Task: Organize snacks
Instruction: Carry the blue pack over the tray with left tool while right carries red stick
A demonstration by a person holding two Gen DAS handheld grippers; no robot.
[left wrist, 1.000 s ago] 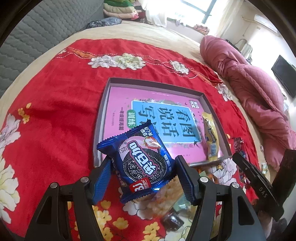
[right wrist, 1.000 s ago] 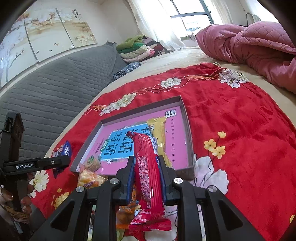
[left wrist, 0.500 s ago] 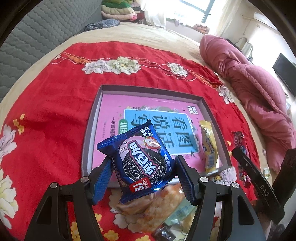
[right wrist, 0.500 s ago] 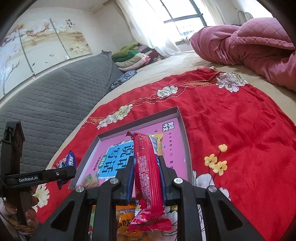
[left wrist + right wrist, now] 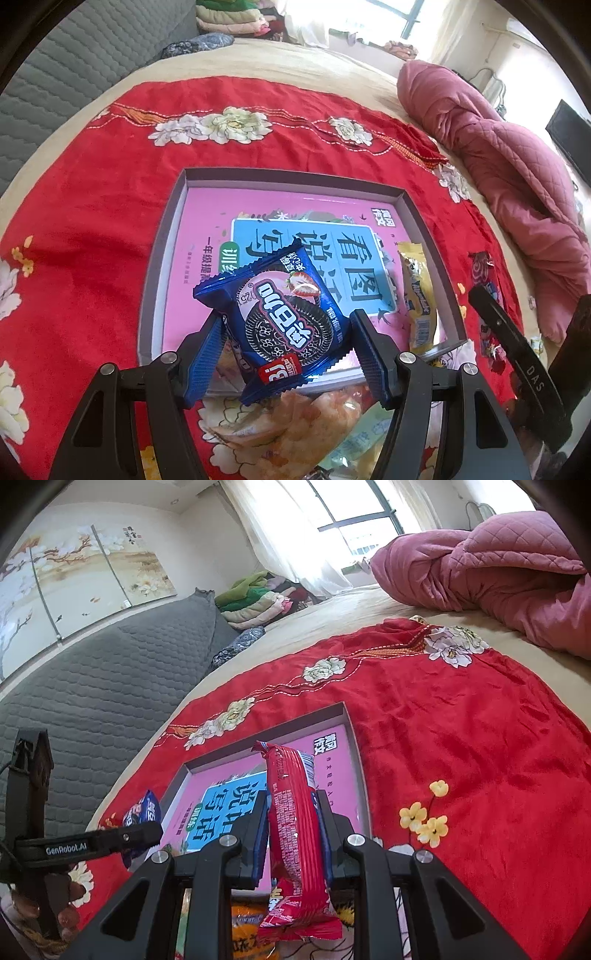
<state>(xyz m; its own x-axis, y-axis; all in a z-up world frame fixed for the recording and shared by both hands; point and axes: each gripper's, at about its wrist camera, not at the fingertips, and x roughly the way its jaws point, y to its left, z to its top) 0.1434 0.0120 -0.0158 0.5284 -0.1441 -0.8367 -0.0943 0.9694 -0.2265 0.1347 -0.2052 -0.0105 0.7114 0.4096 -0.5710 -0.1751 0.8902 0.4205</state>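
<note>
A beige bed (image 5: 303, 62) is lying under a glossy red floral-embroidered cloth (image 5: 92, 192), with a quilted pink duvet (image 5: 517, 173) bunching along its far side and a grey quilted headboard (image 5: 92, 679) rising beyond. On the cloth a shallow grey cardboard tray (image 5: 162, 251) is sitting, lined with a smooth pink printed booklet (image 5: 207, 225); a yellow wrapped snack bar (image 5: 417, 295) is lying inside near the tray's right wall, leaving most of the floor open. The left gripper (image 5: 288, 354) is pinching a crinkly blue square cookie packet (image 5: 280, 317) between its ribbed blue pads, hanging over the tray's near edge. The right gripper (image 5: 291, 834) is squeezing a long red foil snack bar (image 5: 295, 834) upright, just before the tray's near wall. Loose translucent snack bags (image 5: 295, 417) are crowding the cloth beneath both tools.
</note>
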